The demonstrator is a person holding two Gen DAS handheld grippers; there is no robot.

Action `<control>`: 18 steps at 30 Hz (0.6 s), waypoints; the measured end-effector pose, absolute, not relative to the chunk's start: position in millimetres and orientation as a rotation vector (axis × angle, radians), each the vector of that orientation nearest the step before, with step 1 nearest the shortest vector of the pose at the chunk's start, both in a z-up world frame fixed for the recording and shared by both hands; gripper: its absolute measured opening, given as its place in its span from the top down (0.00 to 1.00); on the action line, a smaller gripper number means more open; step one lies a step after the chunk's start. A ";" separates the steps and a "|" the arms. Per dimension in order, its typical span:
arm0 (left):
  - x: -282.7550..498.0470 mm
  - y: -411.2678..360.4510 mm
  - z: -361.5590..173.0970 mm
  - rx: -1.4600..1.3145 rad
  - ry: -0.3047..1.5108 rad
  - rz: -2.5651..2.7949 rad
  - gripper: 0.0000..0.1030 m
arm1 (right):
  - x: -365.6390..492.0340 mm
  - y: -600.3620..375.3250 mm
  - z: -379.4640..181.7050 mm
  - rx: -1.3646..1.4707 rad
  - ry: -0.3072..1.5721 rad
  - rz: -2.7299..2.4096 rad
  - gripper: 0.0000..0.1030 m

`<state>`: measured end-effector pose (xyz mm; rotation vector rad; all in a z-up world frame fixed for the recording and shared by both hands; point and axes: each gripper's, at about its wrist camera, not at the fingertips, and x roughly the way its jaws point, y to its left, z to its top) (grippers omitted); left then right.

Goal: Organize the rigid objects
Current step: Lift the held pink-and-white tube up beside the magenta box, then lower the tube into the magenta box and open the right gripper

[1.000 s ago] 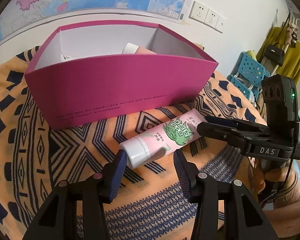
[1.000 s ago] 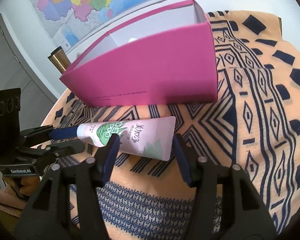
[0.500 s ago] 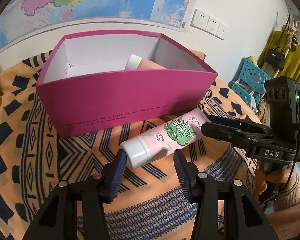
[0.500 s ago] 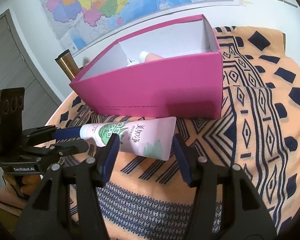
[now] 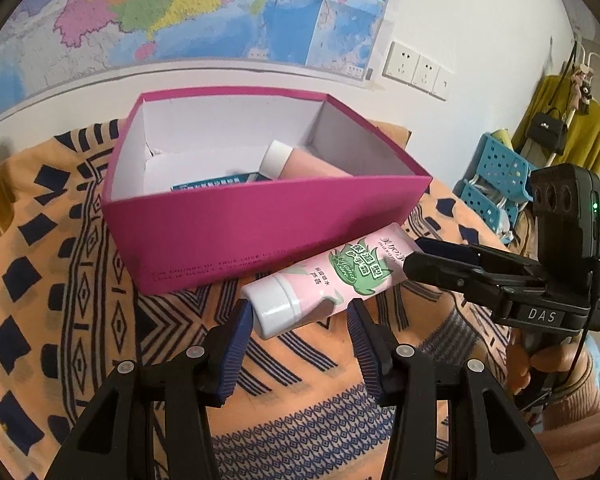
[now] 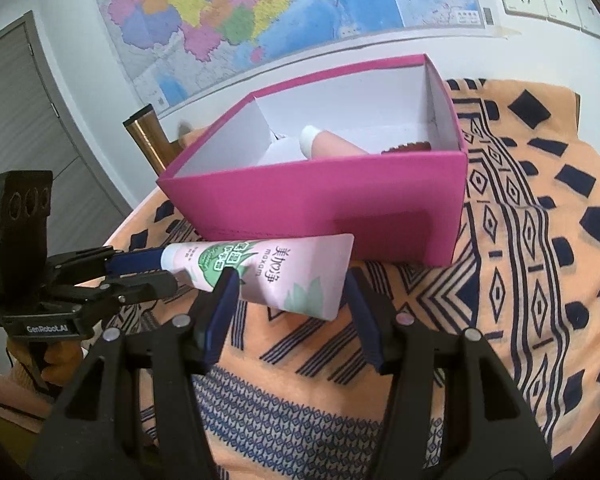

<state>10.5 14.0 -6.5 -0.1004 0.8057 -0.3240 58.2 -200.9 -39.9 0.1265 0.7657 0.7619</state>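
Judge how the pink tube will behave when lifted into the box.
The tube likely feels light and squashy: a plastic cream tube, so squeezing may dent it. Its round cap could let it roll, though the flat crimped end should check that. Smooth skin may slip.

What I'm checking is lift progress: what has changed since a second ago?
The left claw and right claw have both risen, carrying the pink tube, gripped at each end, upward in front of the magenta box. Grips unchanged; the box stayed put.
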 end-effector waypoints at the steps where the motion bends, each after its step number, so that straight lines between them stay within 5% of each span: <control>1: 10.8 15.1 -5.0 -0.105 0.802 -0.326 0.53 | 58.3 -200.4 -38.2 0.125 0.760 0.763 0.44; 18: 13.0 18.9 14.0 -0.086 0.739 -0.309 0.53 | 61.9 -193.7 -18.7 0.109 0.706 0.782 0.44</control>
